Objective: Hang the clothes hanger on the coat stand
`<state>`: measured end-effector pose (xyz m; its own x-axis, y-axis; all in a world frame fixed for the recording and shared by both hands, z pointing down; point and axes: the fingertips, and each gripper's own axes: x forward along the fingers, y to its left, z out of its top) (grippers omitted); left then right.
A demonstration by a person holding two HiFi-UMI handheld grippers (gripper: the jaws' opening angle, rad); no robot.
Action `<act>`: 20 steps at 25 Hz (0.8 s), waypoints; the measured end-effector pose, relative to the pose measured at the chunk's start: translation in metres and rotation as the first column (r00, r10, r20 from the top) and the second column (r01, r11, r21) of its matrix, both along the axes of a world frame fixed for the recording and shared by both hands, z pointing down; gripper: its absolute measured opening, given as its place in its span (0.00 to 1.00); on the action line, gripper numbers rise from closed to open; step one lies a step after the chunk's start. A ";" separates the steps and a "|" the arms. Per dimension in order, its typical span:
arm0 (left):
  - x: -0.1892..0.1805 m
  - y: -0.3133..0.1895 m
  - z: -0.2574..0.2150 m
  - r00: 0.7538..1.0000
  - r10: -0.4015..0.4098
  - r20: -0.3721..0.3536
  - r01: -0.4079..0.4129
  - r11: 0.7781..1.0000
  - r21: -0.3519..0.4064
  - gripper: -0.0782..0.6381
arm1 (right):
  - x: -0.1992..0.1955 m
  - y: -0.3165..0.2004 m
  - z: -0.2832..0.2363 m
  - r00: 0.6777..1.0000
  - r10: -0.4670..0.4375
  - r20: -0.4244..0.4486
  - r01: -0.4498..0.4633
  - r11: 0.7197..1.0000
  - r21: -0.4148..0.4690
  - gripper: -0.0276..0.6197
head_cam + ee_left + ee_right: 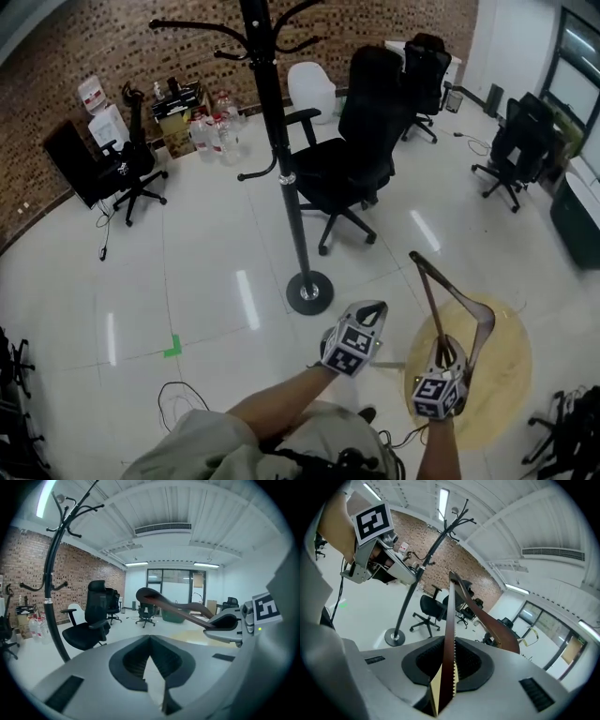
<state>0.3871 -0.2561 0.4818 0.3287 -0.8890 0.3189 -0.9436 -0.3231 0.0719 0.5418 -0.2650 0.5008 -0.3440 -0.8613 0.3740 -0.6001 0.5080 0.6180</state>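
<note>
The black coat stand (281,178) rises from its round base on the white floor, with curved hooks at the top and halfway up. My right gripper (448,356) is shut on the thin lower bar of a brown wooden clothes hanger (428,305), which points up and away from me, to the right of the stand. The right gripper view shows the bar (450,634) clamped between the pads, with the stand (410,597) off to the left. My left gripper (373,311) hovers beside it, shut on nothing (150,639). Its view shows the hanger (178,606) and the stand (49,606).
Black office chairs (352,159) stand just behind the coat stand, and more sit at the left and the far right. Water bottles (214,131) line the brick wall. A round wooden top (502,375) lies under my right hand. A green tape mark (172,349) is on the floor.
</note>
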 end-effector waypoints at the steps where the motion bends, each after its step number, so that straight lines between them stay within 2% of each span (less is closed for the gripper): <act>1: -0.035 0.007 -0.008 1.000 -0.013 -0.004 0.013 1.000 0.013 0.11 | -0.033 0.008 -0.011 1.000 -0.012 -0.006 0.012 1.000 0.017 0.10; 5: -0.159 0.034 -0.049 0.998 -0.062 -0.007 0.063 0.996 0.057 0.11 | -0.154 0.037 -0.058 0.998 -0.063 -0.023 0.065 0.994 0.083 0.10; 9: -0.248 0.051 -0.086 0.991 -0.134 -0.020 0.135 0.986 0.092 0.11 | -0.244 0.048 -0.099 0.986 -0.158 -0.051 0.164 0.973 0.164 0.10; 14: -0.318 0.064 -0.106 0.972 -0.235 -0.014 0.235 0.966 0.106 0.11 | -0.329 0.053 -0.128 0.950 -0.294 -0.101 0.309 0.929 0.202 0.10; 20: -0.375 0.081 -0.105 0.942 -0.334 -0.025 0.335 0.937 0.103 0.11 | -0.399 0.057 -0.137 0.896 -0.415 -0.159 0.442 0.867 0.229 0.10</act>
